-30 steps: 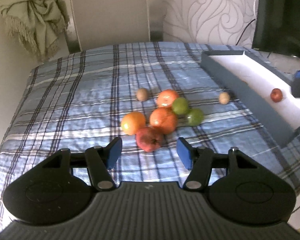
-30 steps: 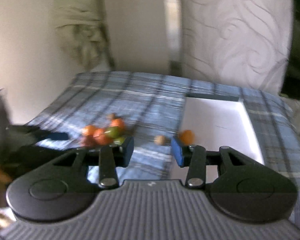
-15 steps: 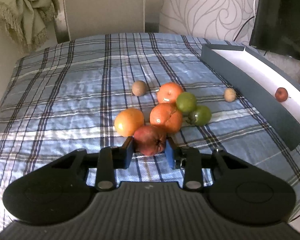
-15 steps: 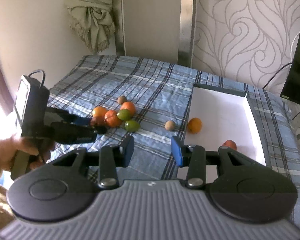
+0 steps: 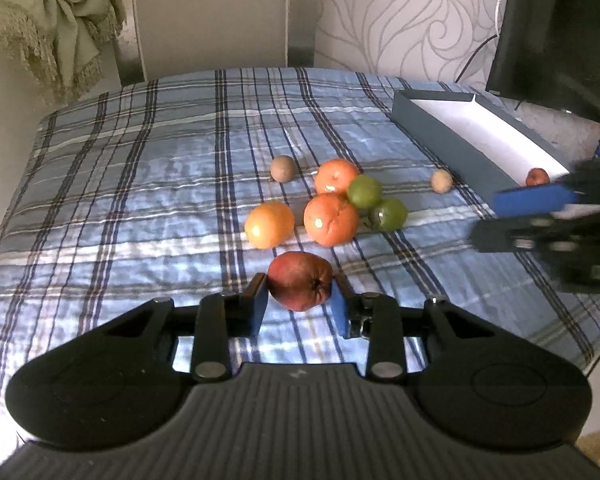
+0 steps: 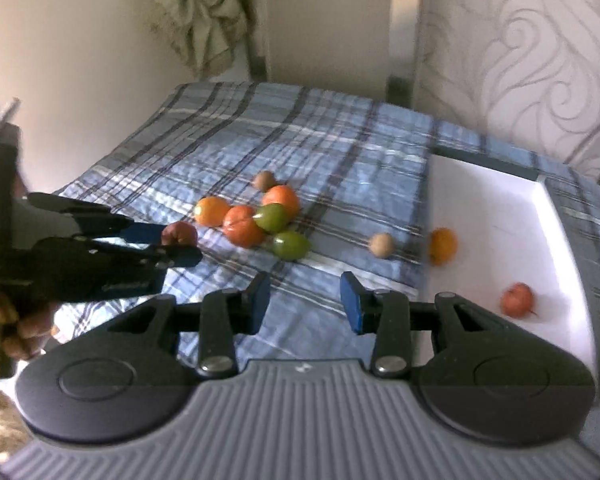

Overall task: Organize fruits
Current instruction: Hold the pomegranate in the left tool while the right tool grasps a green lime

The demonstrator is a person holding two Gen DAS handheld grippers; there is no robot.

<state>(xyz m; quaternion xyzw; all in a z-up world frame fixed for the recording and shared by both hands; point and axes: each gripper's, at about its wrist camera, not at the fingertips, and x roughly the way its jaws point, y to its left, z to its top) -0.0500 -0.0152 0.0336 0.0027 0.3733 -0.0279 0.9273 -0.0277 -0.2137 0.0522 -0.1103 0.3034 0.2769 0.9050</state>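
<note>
my L tongs (image 5: 299, 307) just closed, pinching red apple (image 5: 301, 286) clear of fruit pile (image 5: 331, 218) on plaid cloth (image 5: 140, 184) | R tongs (image 6: 305, 299) spread, nothing between, near tray (image 6: 556, 216) w/ 2 fruits

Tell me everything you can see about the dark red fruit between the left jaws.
The dark red round fruit has dull, slightly wrinkled skin and a dark dimple facing the camera. The left gripper has just closed its blue-padded jaws on its two sides. It sits apart from the pile of orange and green fruits, over the blue plaid cloth; whether it is lifted is unclear.
</note>
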